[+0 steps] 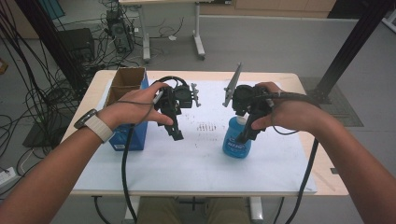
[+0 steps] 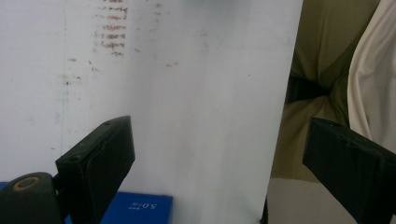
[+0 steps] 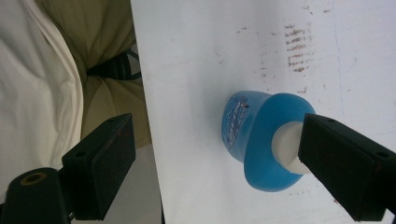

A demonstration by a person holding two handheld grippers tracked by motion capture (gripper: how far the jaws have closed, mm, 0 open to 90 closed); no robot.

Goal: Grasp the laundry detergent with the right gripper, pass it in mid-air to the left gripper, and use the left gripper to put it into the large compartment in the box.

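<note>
bottle [image 1: 236, 139], blue w/ white cap, stands upright on the white sheet [image 1: 196, 163] covering the worktop [image 1: 327, 182], right of centre and toward the person's edge. right gripper [image 1: 244, 136] hangs just above it, pointing down; in the right gripper view the bottle [image 3: 254, 135] is seen from above, its cap partly behind the right-hand jaw, not between the jaws. jaws are wide apart w/ nothing clamped; can't tell if that jaw touches the cap.

left gripper [image 1: 176, 134] is held over the sheet left of centre, tilted down, well apart from the bottle. in the left gripper view its jaws are spread wide too, bare sheet between them, holding nothing.

cardboard box [image 1: 125, 84], open at the top, sits at the far left of the worktop, w/ a blue box [image 1: 135, 137] just below it in the high view, beside the left wrist. a corner of the blue box [image 2: 137, 209] shows at the bottom of the left gripper view. faint brown smudges [image 1: 205, 127] mark the sheet between the two grippers.
</note>
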